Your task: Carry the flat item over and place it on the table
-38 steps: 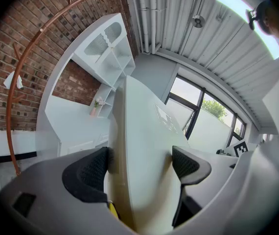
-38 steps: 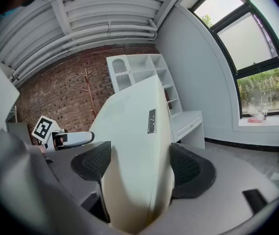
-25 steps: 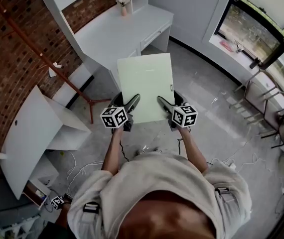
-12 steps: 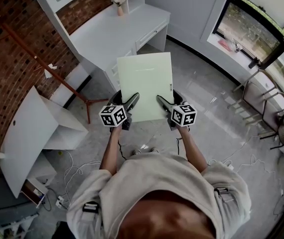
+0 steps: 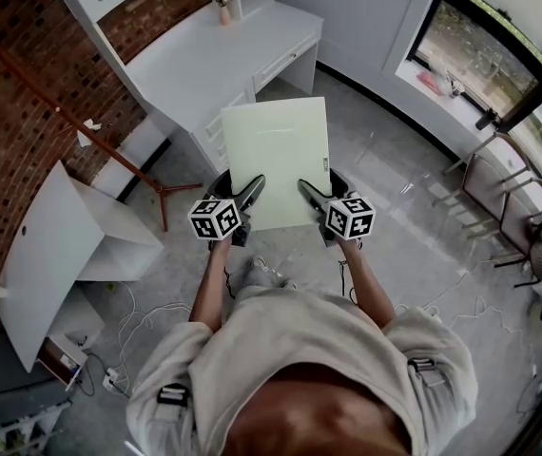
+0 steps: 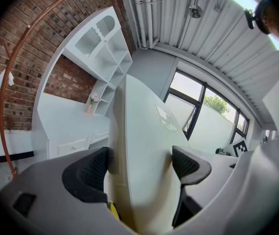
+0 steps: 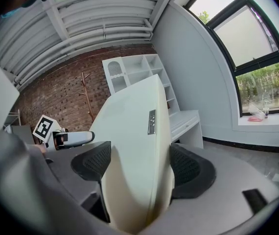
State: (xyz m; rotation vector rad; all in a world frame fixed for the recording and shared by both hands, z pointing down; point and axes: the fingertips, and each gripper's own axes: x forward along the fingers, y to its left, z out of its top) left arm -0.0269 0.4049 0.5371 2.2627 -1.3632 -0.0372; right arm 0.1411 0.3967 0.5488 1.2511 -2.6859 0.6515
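I have the left claw (image 5: 252,190) and the right claw (image 5: 307,192) each clamped on the near edge of the flat panel (image 5: 277,155); in both gripper views the pads press its two faces, closed down to its thickness; the panel hangs in the air above the grey floor (image 5: 395,226), just short of the white worktop (image 5: 209,65); its far left corner hides part of the worktop's front; a small fitting (image 5: 326,166) on its right edge is too small to make out.
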